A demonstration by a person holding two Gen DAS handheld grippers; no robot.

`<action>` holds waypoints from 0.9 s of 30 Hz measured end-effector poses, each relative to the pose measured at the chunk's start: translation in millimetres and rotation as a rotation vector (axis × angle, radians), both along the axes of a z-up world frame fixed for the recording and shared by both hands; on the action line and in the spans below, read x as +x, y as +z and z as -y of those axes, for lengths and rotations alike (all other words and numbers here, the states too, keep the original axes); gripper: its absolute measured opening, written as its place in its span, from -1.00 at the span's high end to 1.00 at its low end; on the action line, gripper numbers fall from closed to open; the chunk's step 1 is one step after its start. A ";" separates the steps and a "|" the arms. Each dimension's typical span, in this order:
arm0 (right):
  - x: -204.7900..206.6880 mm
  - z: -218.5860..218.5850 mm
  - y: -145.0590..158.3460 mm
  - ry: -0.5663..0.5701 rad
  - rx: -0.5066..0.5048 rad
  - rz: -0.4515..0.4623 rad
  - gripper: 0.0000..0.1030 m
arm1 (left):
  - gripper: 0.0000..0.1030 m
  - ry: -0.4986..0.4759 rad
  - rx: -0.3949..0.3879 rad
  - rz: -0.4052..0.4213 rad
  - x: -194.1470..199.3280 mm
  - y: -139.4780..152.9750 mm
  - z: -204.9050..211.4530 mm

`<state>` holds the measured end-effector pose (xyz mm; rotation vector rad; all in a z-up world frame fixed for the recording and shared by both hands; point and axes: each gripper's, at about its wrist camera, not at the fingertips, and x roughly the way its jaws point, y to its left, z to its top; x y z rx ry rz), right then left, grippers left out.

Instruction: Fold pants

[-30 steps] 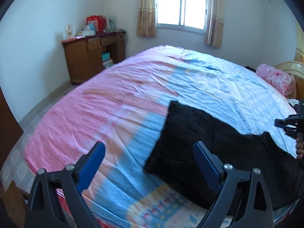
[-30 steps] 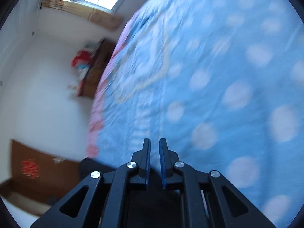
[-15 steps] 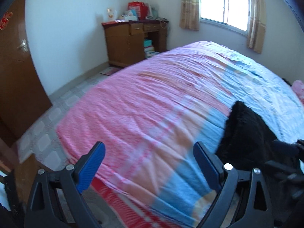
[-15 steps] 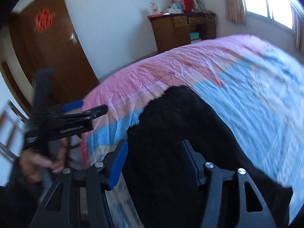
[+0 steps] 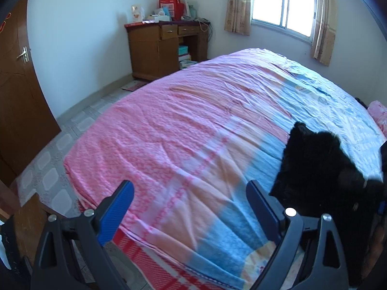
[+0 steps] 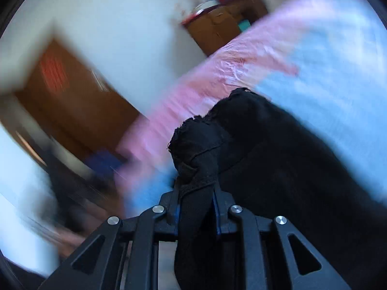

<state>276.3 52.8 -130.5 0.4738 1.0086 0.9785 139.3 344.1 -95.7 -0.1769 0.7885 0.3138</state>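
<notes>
The black pants [image 5: 316,164] lie on the bed at the right edge of the left wrist view. My left gripper [image 5: 191,207] is open and empty over the pink and blue sheet, to the left of the pants. My right gripper [image 6: 197,193] is shut on a bunched edge of the pants [image 6: 254,149], which rise from the jaws and spread over the blue part of the bed. The right wrist view is motion-blurred.
The bed [image 5: 193,120] with its pink and blue sheet fills most of the left view. A wooden desk [image 5: 164,46] stands by the far wall beside a window [image 5: 285,2]. A brown door [image 5: 17,96] is at the left. A pink pillow [image 5: 377,113] lies far right.
My right gripper was open over the pants half a second ago and has shut on their edge. My left gripper has swung left, away from the pants, still open.
</notes>
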 end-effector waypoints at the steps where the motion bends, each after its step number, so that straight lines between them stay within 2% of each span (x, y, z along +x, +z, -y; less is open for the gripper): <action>1: 10.6 16.0 -12.2 -0.038 0.122 -0.107 0.60 | -0.86 0.001 -0.001 -0.001 0.6 -0.2 0.7; 3: 21.3 29.3 -29.6 -0.083 0.266 -0.225 0.60 | -0.86 0.005 -0.004 0.002 1.1 0.0 1.2; 5: 22.6 31.6 -41.2 -0.078 0.422 -0.323 0.58 | -0.86 0.007 -0.018 0.007 1.1 0.2 -0.3; 6: 20.9 29.4 -43.3 -0.081 0.450 -0.348 0.46 | -0.86 0.011 -0.026 0.006 1.1 0.1 -1.7; 7: 21.0 25.3 -44.6 -0.081 0.429 -0.346 0.21 | -0.86 0.016 -0.032 0.005 1.2 -0.4 -3.2; 9: 15.2 8.9 -46.5 -0.066 0.338 -0.312 -0.06 | -0.86 0.028 -0.035 0.000 1.3 -1.0 -5.6; 11: 4.7 -4.6 -40.1 -0.048 0.270 -0.235 -0.08 | -0.86 0.032 -0.031 0.003 -0.8 0.7 -7.2; 13: -1.2 -17.0 -27.6 -0.005 0.196 -0.168 -0.29 | -0.86 0.033 -0.029 0.013 -2.1 3.7 -8.5; 15: -9.9 -24.7 -11.1 0.024 0.077 -0.107 -0.29 | -0.86 0.029 -0.020 0.027 -3.7 6.9 -8.1; 18: -21.5 -14.6 27.9 -0.017 0.015 0.085 -0.28 | -0.86 0.008 -0.013 0.044 -3.6 10.2 -2.8; 20: -24.5 -3.3 51.4 -0.097 -0.069 0.217 -0.10 | -0.86 -0.029 -0.007 0.057 -0.8 13.5 6.6; 21: -19.1 -2.6 59.0 -0.129 -0.151 0.265 0.12 | -0.86 -0.046 -0.005 0.064 2.1 15.7 12.4; 22: -13.1 -4.6 61.9 -0.145 -0.236 0.292 0.25 | -0.86 -0.063 -0.007 0.069 5.1 17.7 18.2; 24: -3.1 -18.1 58.8 -0.135 -0.395 0.349 0.36 | -0.86 -0.096 -0.036 0.085 13.2 22.2 30.5; 26: 5.6 -36.2 46.4 -0.101 -0.547 0.417 0.38 | -0.86 -0.133 -0.072 0.097 20.6 24.5 43.4; 27: 12.5 -42.5 33.8 -0.074 -0.604 0.417 0.38 | -0.86 -0.160 -0.083 0.098 25.5 23.5 51.8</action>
